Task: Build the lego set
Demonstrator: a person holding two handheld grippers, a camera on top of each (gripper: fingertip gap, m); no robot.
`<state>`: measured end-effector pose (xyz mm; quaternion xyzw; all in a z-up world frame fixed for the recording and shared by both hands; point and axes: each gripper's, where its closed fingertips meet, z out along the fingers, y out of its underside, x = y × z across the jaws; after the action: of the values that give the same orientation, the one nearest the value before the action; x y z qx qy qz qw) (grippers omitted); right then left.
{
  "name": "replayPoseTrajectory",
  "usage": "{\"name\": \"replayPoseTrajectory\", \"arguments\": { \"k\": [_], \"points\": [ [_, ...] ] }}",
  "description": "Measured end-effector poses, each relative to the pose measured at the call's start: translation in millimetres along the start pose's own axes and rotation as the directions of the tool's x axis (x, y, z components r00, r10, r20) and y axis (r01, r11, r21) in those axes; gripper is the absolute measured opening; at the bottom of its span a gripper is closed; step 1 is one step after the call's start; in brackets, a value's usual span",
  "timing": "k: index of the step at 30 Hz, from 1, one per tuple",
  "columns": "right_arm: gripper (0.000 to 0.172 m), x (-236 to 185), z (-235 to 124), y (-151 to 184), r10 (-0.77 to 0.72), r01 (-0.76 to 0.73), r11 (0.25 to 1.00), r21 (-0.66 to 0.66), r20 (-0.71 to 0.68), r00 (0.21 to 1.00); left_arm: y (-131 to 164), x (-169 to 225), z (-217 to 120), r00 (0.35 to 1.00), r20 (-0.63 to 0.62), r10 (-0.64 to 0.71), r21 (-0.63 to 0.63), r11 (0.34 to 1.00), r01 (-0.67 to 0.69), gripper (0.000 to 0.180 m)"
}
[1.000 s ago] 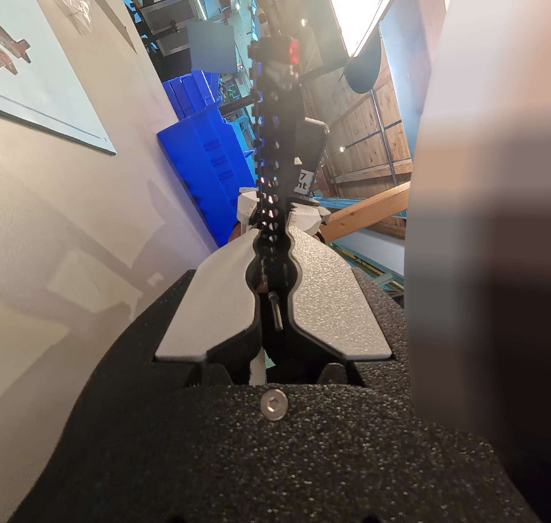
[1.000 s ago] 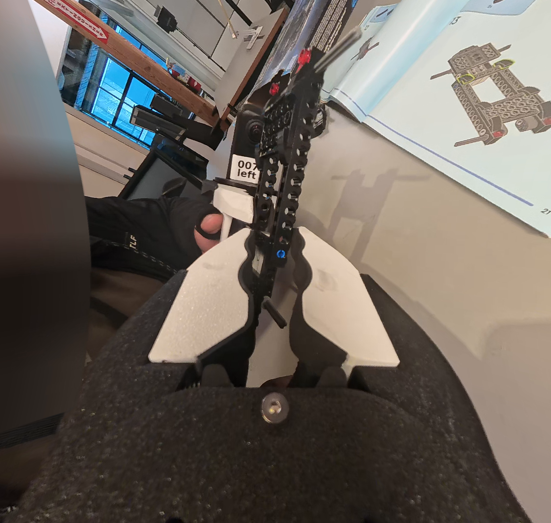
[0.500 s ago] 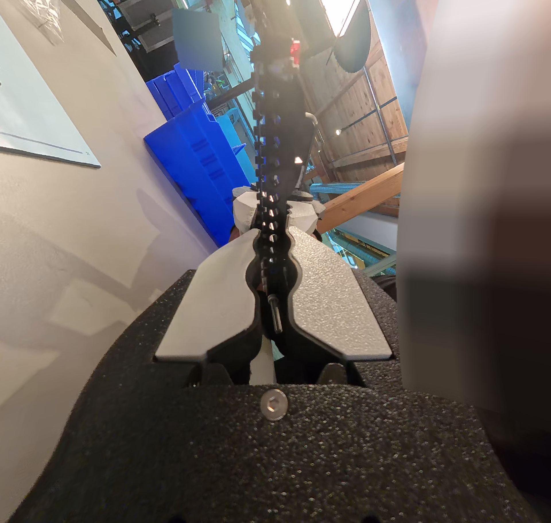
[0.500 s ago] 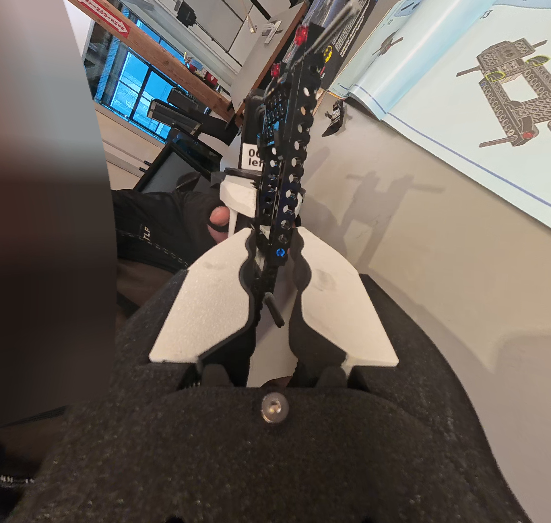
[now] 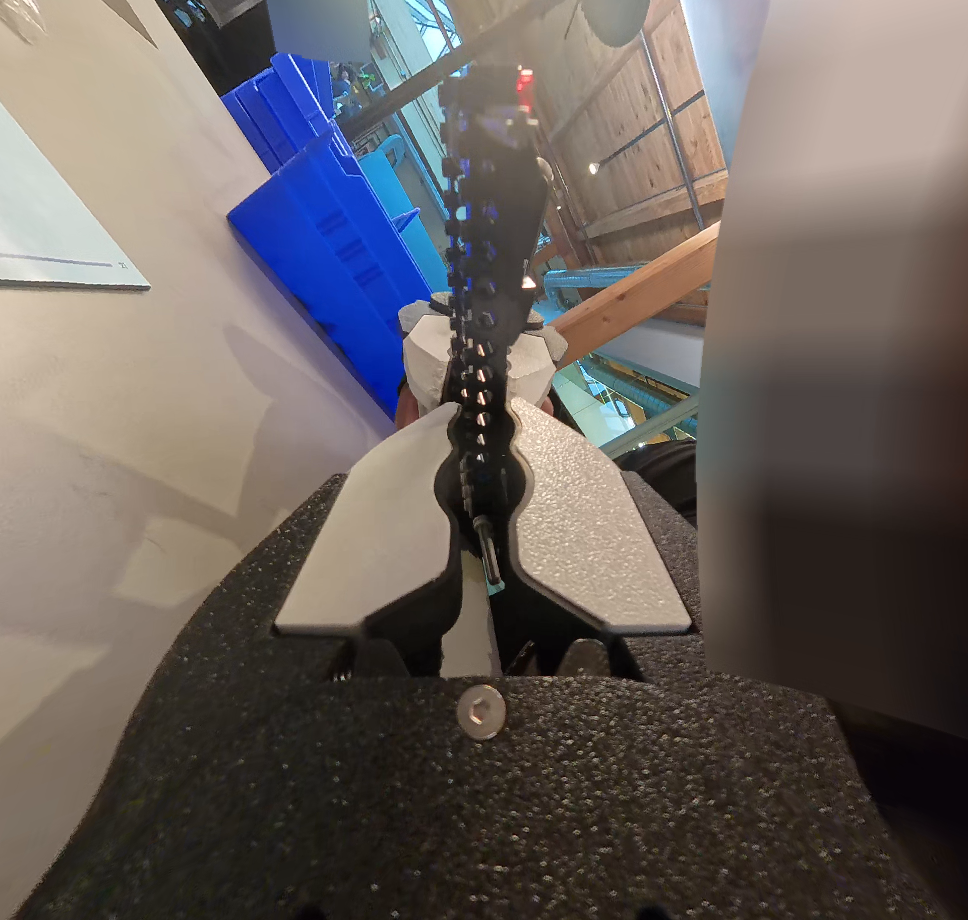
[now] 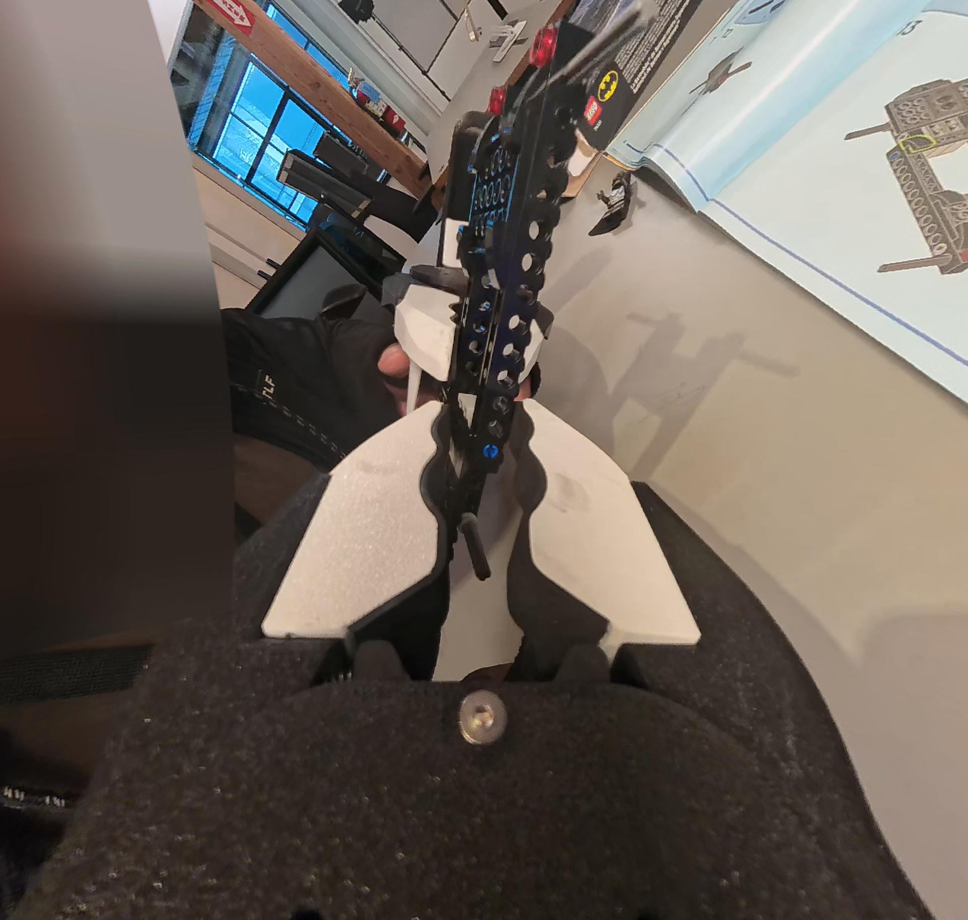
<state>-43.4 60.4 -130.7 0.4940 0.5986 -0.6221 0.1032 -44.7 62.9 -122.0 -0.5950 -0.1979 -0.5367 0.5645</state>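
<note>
A long black brick-built frame (image 5: pixel 492 224) with holed beams and small red pieces at its far end is held in the air between both grippers. My left gripper (image 5: pixel 482 412) is shut on one end of it, both pads pressing its sides. My right gripper (image 6: pixel 482 407) is shut on the other end of the same frame (image 6: pixel 516 245). Each gripper faces the other: the right gripper's white fingers (image 5: pixel 424 355) show clamped on the frame in the left wrist view, and the left gripper's fingers (image 6: pixel 424 334) in the right wrist view. A short black pin (image 6: pixel 474 549) sticks out of the frame's near end.
An open instruction booklet (image 6: pixel 838 187) and a black box (image 6: pixel 644 51) lie on the beige table (image 6: pixel 733 449), with a small black piece (image 6: pixel 613 203) beside them. Blue bins (image 5: pixel 325 245) stand at the table's edge. A gloved hand (image 6: pixel 314 360) holds the left gripper. Both grippers' tips are close together, under 4 cm apart.
Both grippers and the frame have swung together, so the background has shifted in both views. Both grasps on the frame look unchanged.
</note>
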Motion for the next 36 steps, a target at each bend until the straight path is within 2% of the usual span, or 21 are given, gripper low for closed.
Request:
{"name": "replayPoseTrajectory", "arguments": {
  "k": [10, 20, 26, 36],
  "points": [
    [0.021, -3.7, 0.4, 4.3, -0.026, 0.026, 1.000, -0.008, 0.029, 0.999, 3.3, 2.2, 0.7, 1.000, -0.027, 0.004, -0.042, 0.999, -0.006, 0.012],
    [0.019, 1.7, 3.1, 6.9, 0.048, -0.049, 0.999, 0.020, 0.041, 0.998, 3.5, -4.8, -1.4, 1.000, -0.001, -0.031, -0.085, 0.996, 0.031, 0.012],
    [0.018, 2.3, 7.9, 7.0, 0.044, -0.046, 0.998, 0.052, 0.033, 0.998, 0.8, -7.3, -4.9, 0.999, 0.024, 0.023, -0.123, 0.992, -0.020, 0.013],
    [0.017, 3.3, 8.9, 6.0, 0.015, -0.016, 0.997, 0.072, 0.017, 1.000, 1.3, -6.9, -5.8, 0.999, 0.016, 0.032, -0.156, 0.987, -0.029, 0.014]
  ]
}}
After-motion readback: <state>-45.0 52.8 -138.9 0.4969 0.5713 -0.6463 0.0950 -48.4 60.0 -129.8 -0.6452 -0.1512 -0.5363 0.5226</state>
